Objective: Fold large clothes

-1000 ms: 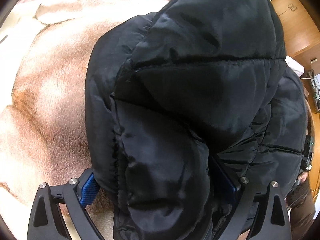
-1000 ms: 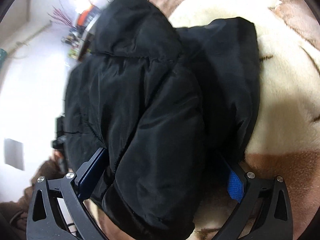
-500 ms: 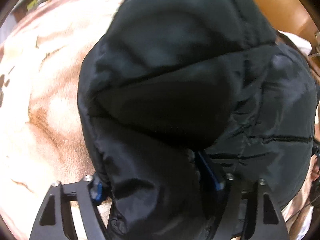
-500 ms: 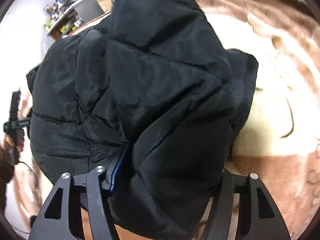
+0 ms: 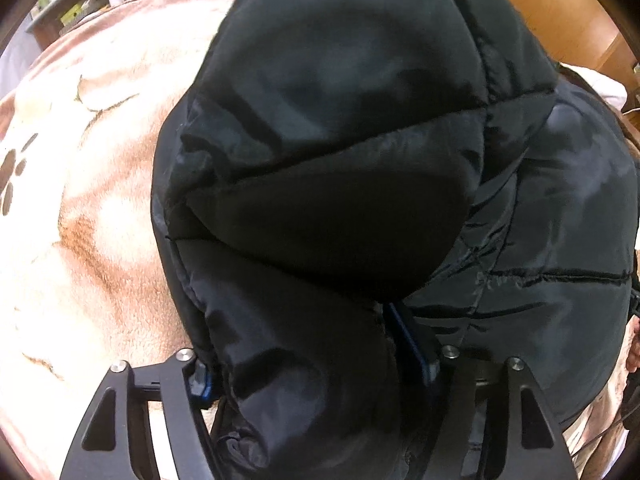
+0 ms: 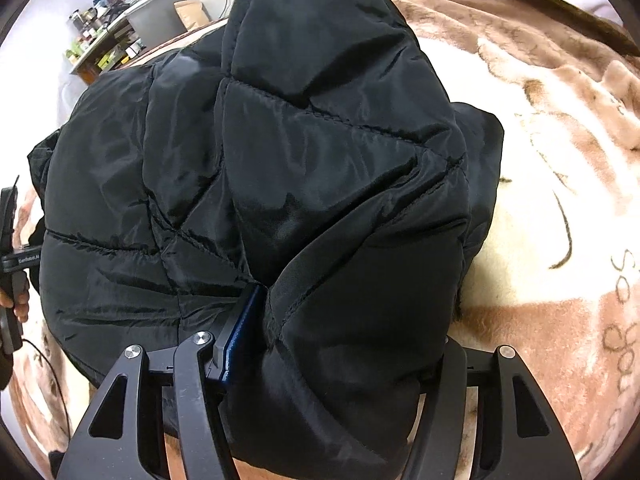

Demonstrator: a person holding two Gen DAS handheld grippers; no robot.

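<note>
Now my left tongs are closing on a thick padded fold of the black puffer jacket, and my right tongs clamp another fold. I judge this lets both sides lift together. Beyond both tongs, the bulk lies on the plush bed blanket.

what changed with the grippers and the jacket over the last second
Both grippers went from wide open to clamped on thick folds of the black puffer jacket: the left gripper, jaws closing, and the right gripper. The jacket's edge has bunched up. The jacket stays on the plush blanket.
</note>
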